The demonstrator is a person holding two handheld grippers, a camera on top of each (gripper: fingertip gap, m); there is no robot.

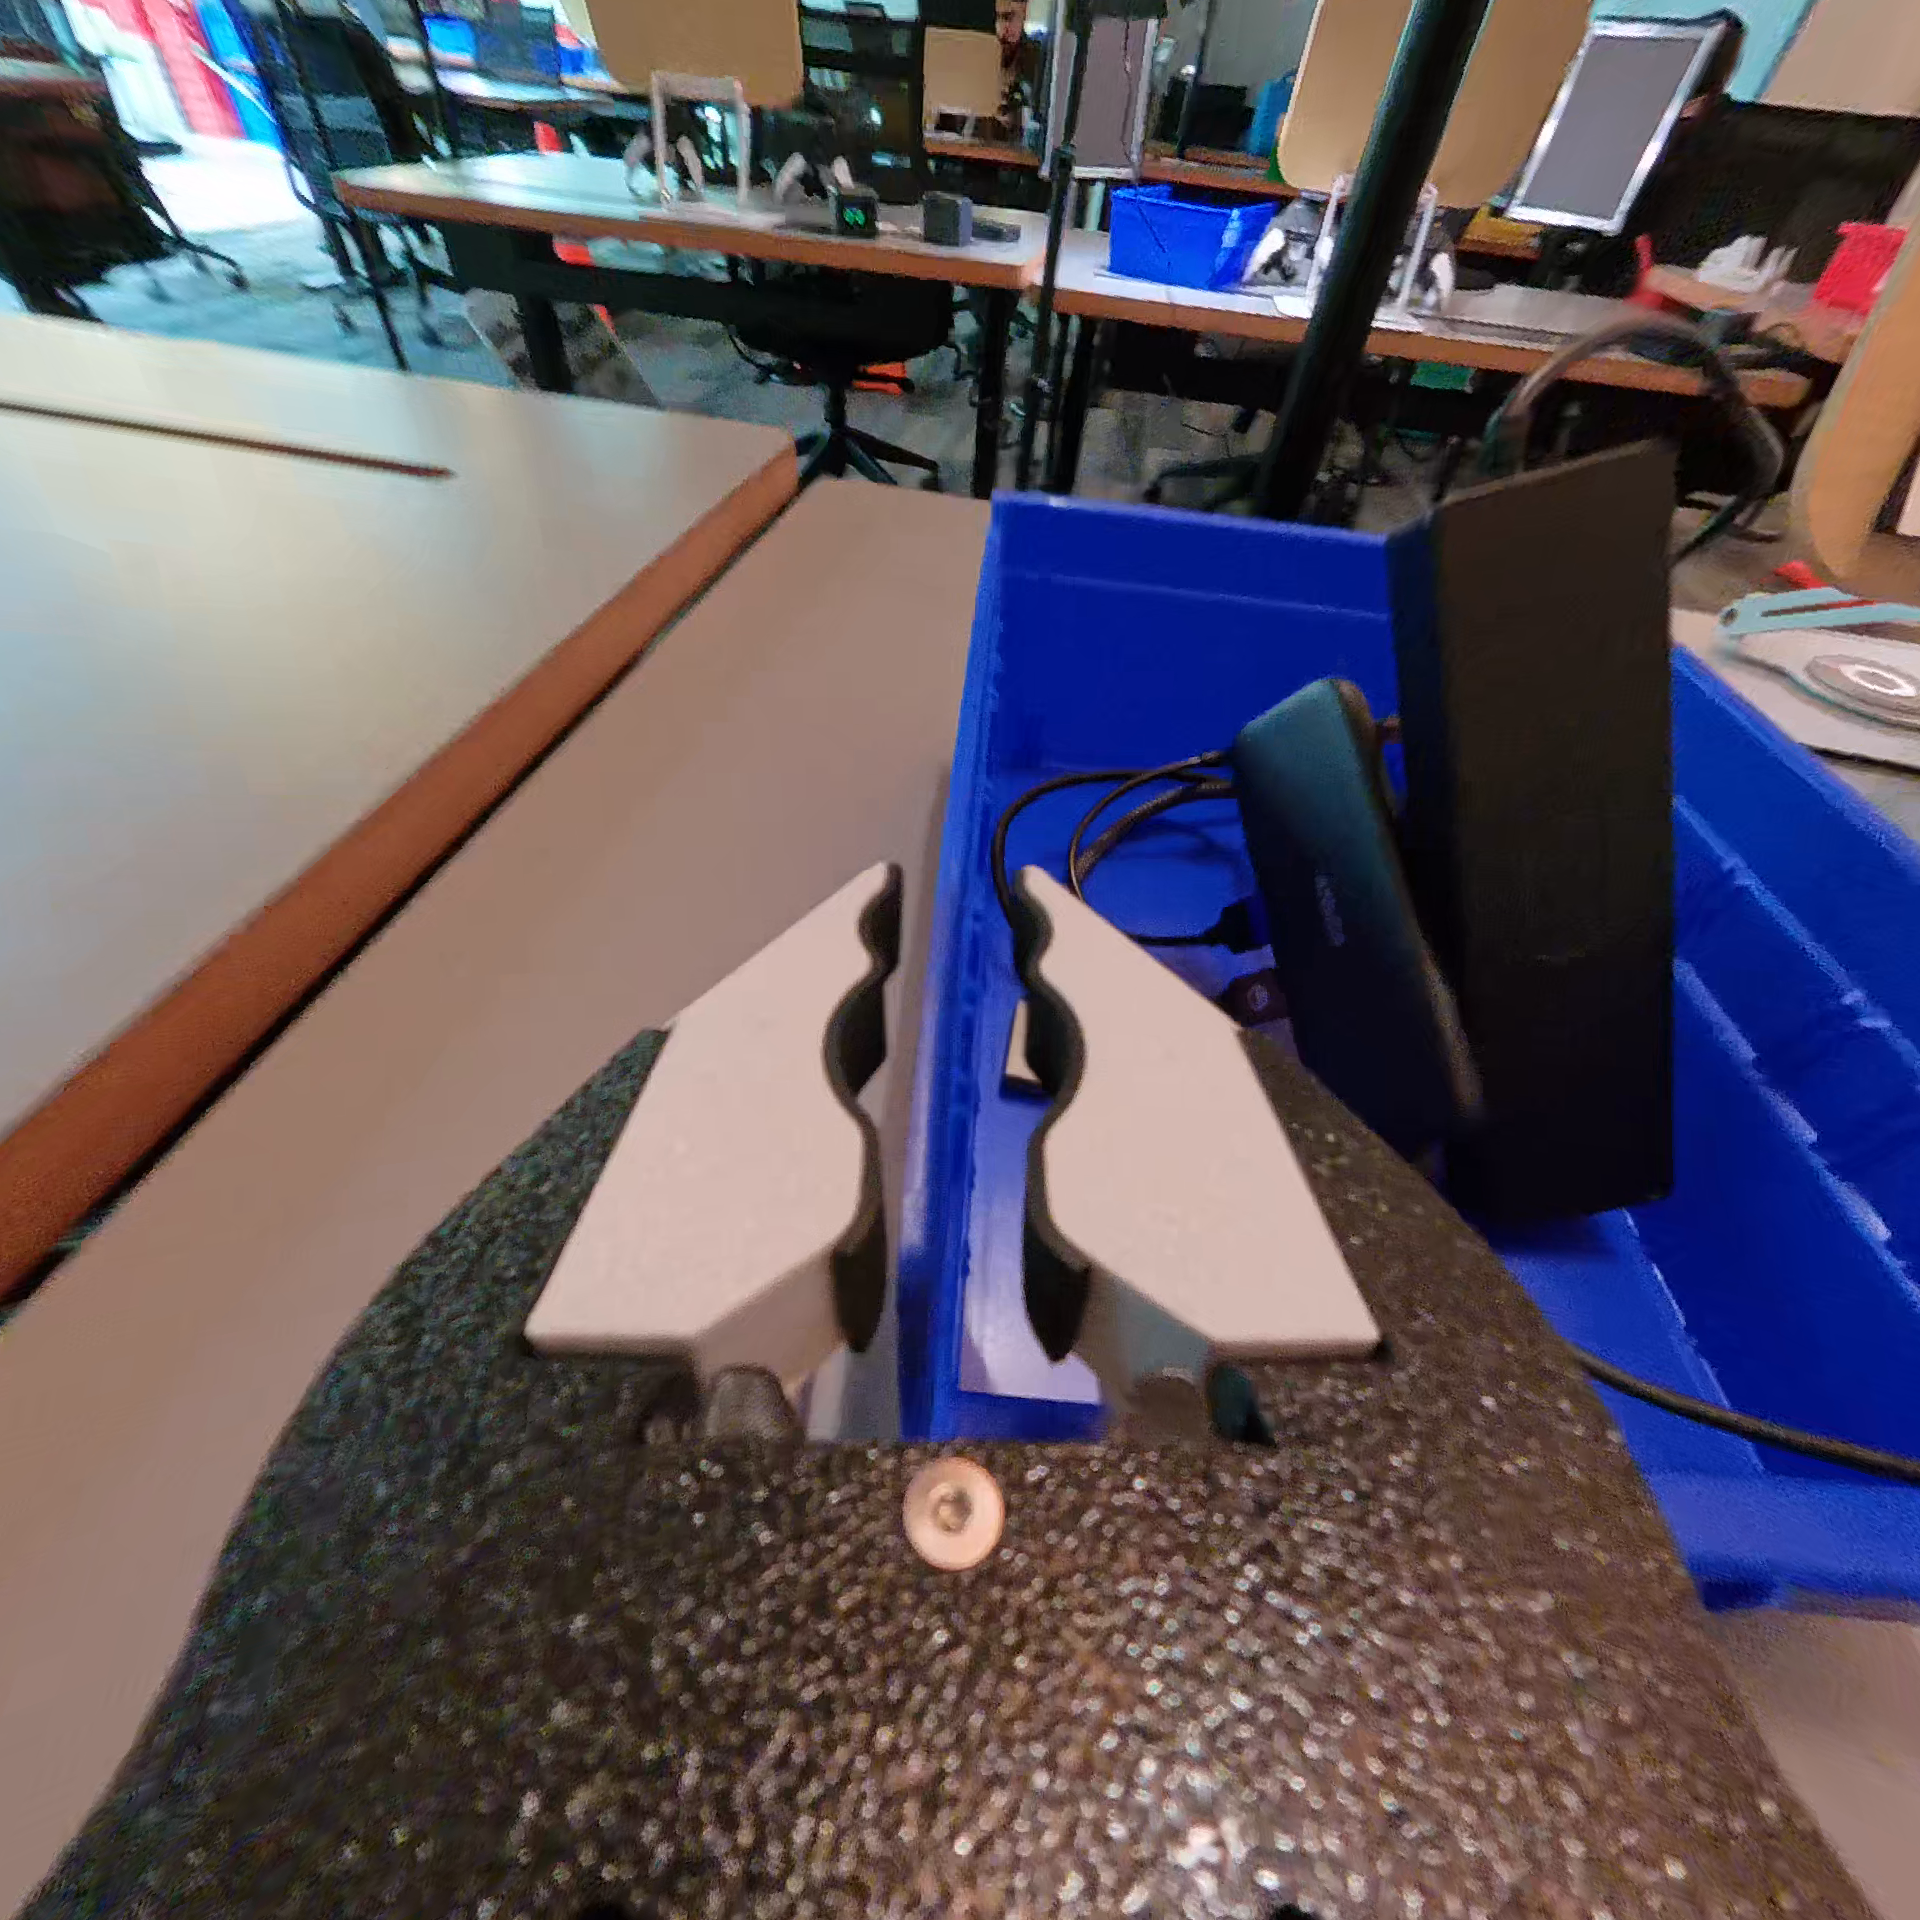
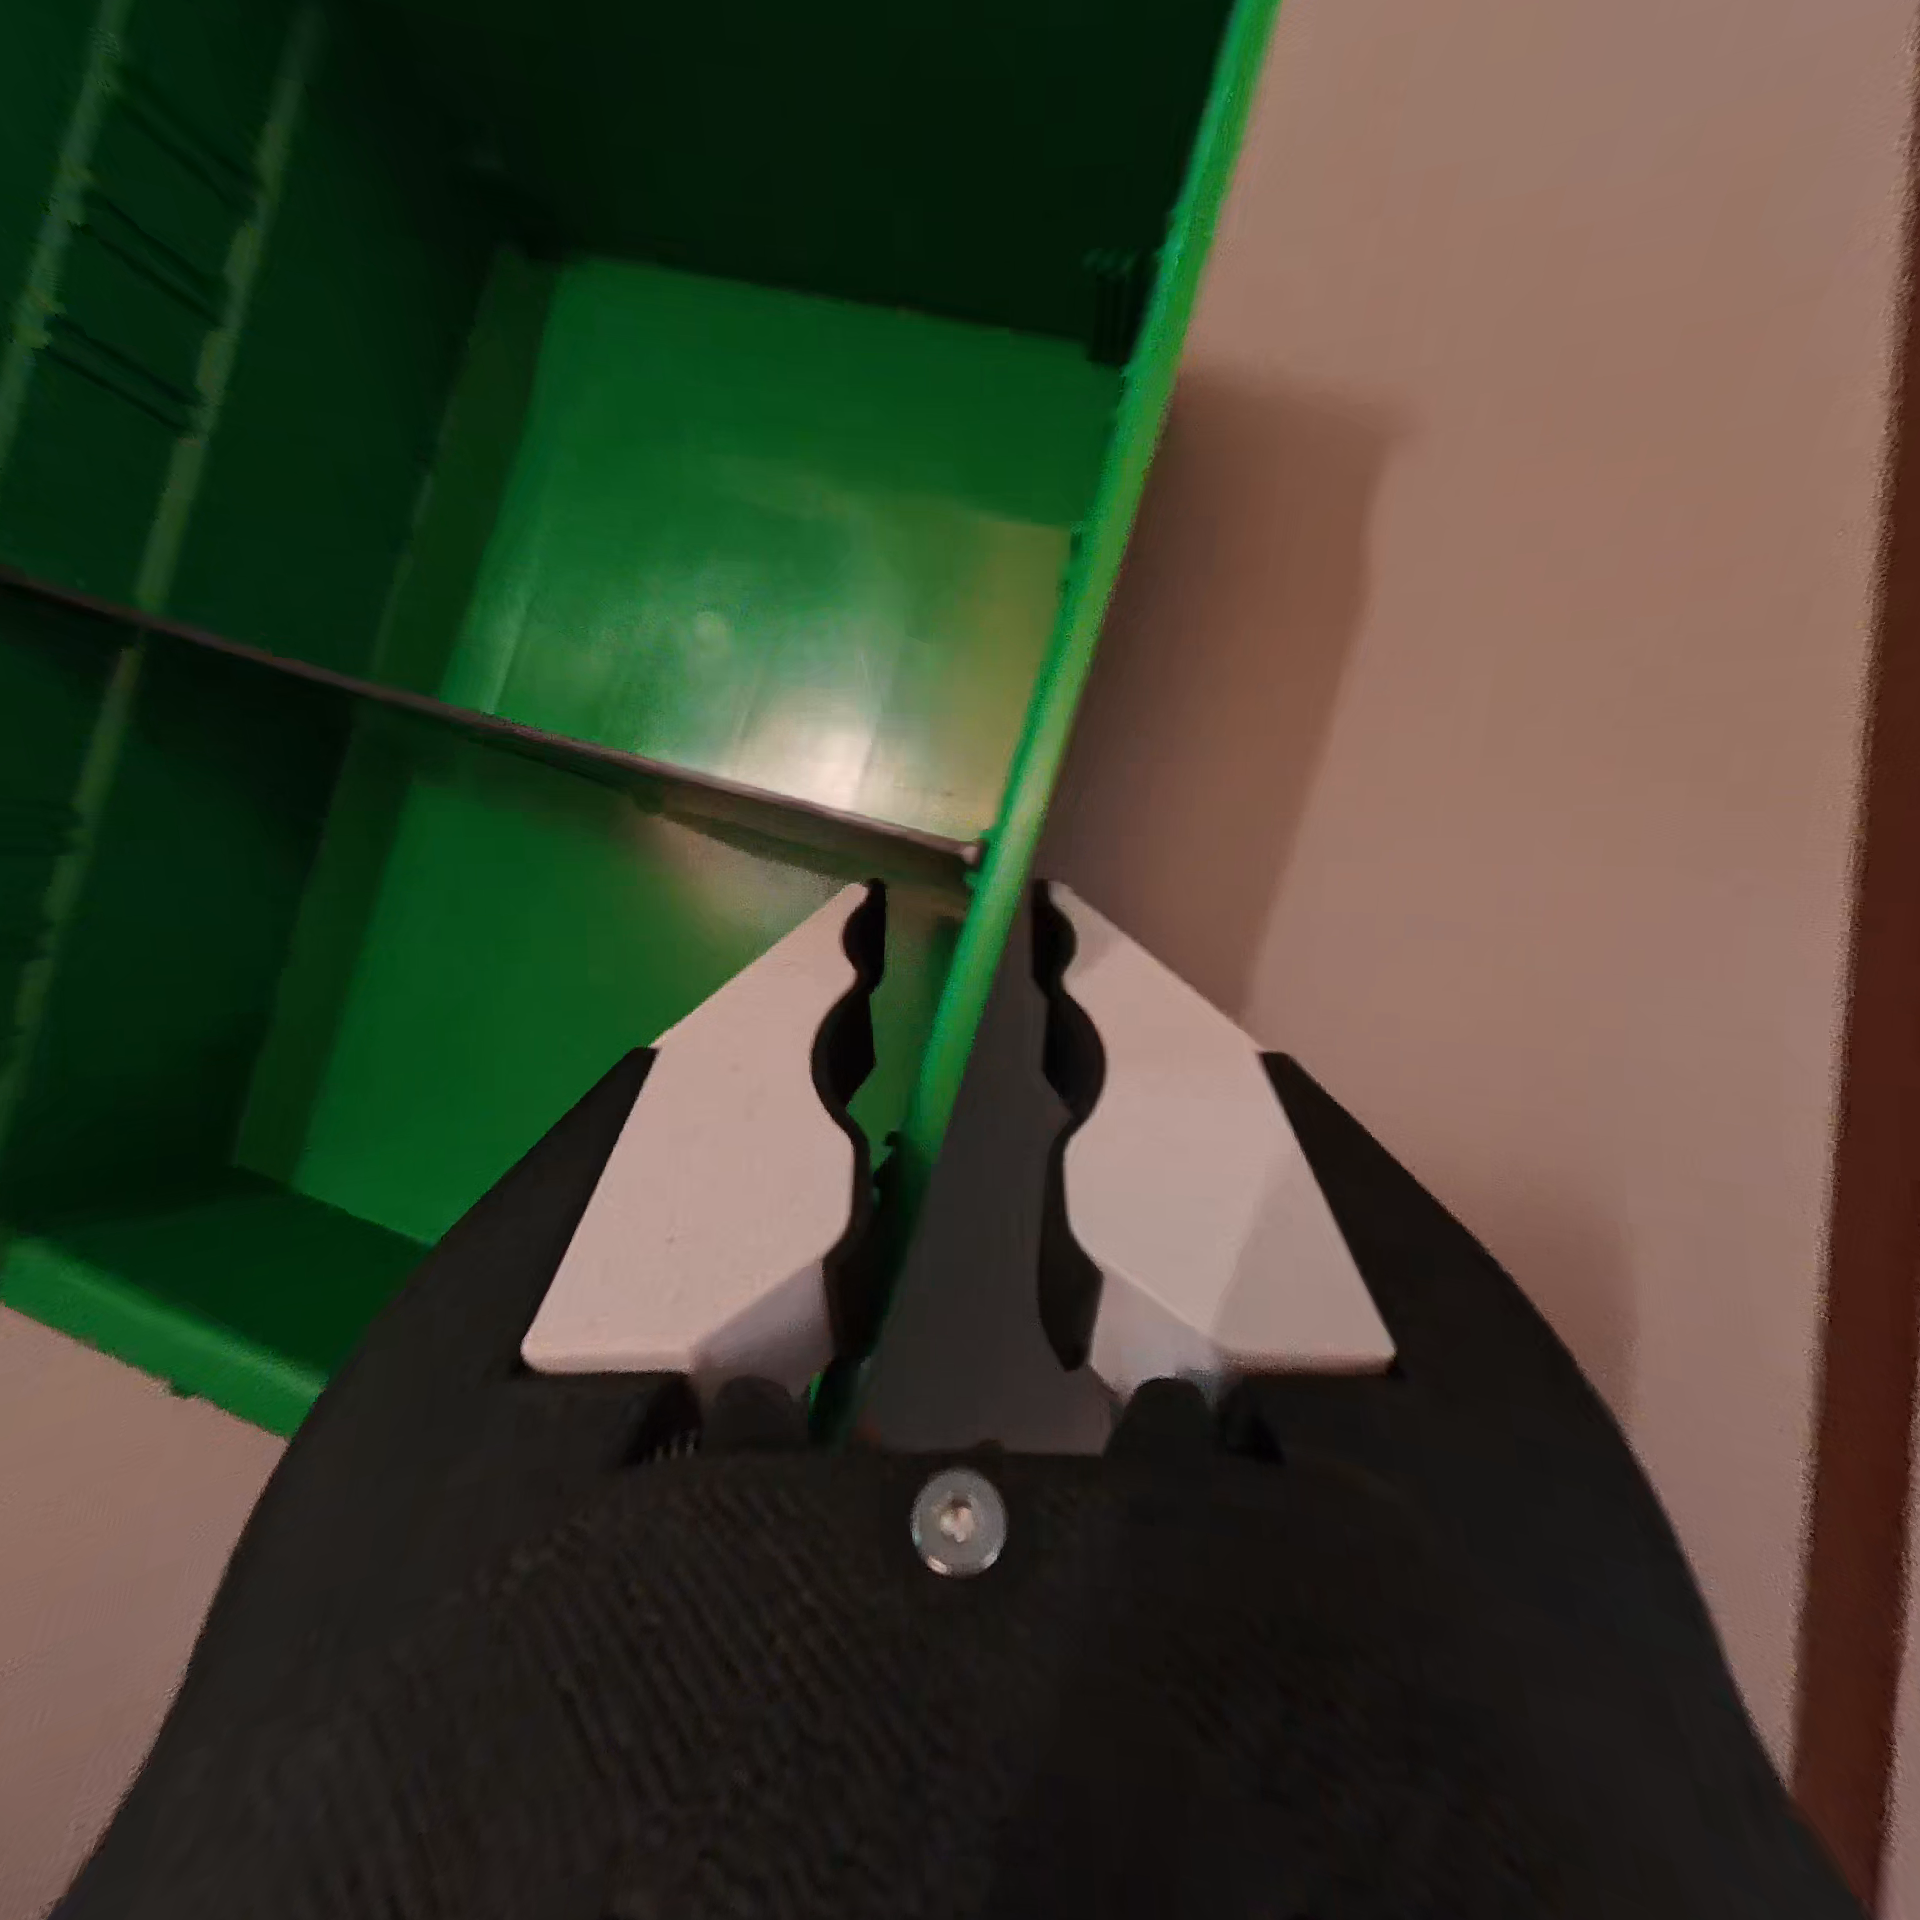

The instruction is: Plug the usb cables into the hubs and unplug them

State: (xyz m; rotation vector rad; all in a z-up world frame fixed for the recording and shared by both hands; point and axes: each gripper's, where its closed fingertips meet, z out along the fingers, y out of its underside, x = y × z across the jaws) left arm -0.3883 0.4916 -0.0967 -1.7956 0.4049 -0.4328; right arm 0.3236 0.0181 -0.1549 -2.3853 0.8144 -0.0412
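Observation:
A blue bin (image 1: 1174,644) on the grey table holds a slim dark hub (image 1: 1340,914), leaning against a larger black slab-shaped hub (image 1: 1548,831), and looped black cables (image 1: 1049,810). Another black cable (image 1: 1714,1413) runs over the bin's right side. My left gripper (image 1: 958,883) straddles the bin's left wall, its jaws narrow with the wall between them. In the right wrist view a green bin (image 2: 1174,343) with a dark divider (image 2: 520,717) holds nothing that I can see. My right gripper (image 2: 956,894) is closed narrowly over its right wall.
A second table (image 1: 260,623) with a brown edge stands close on the left. A black pole (image 1: 1351,260) rises behind the blue bin, with desks and chairs beyond. A round flat object (image 1: 1860,681) lies at far right. A brown strip (image 2: 1881,935) borders the table.

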